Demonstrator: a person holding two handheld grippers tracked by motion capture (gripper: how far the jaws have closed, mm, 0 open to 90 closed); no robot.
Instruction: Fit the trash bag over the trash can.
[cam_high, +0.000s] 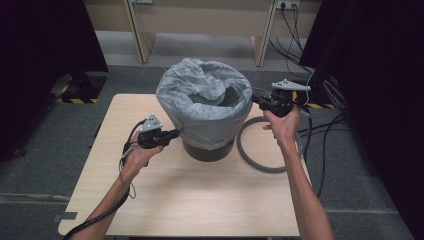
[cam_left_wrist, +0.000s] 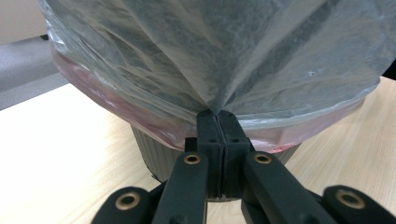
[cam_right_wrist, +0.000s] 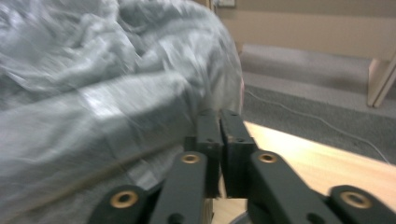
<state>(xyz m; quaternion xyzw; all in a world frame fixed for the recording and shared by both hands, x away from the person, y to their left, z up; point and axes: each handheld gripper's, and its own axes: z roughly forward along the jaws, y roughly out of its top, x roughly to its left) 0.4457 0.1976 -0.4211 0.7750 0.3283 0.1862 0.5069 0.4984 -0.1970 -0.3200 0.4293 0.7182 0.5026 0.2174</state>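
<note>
The tabletop (cam_high: 200, 200) is a light wood-grain laminate panel with rounded corners, standing on grey carpet. Dark curtains flank both sides of the room; beige wooden furniture legs and a wall socket with black cables lie at the far end.

A dark, ribbed, round bin (cam_high: 209, 150) stands on the tabletop between the two grippers. A thin, crinkled, translucent grey bag (cam_high: 205, 100) lines it, folded outward over the rim, with a pinkish band along its lower hem. A grey ring (cam_high: 255, 162) lies flat on the tabletop below the right gripper, beside the bin.

The left gripper (cam_left_wrist: 217, 116) has its jaws clenched on a pinch of the bag film, which fans out taut from the jaw tips. The right gripper (cam_right_wrist: 219, 116) has its jaws closed together at the bag's upper edge; whether film is caught between them cannot be told, as that view is blurred.
</note>
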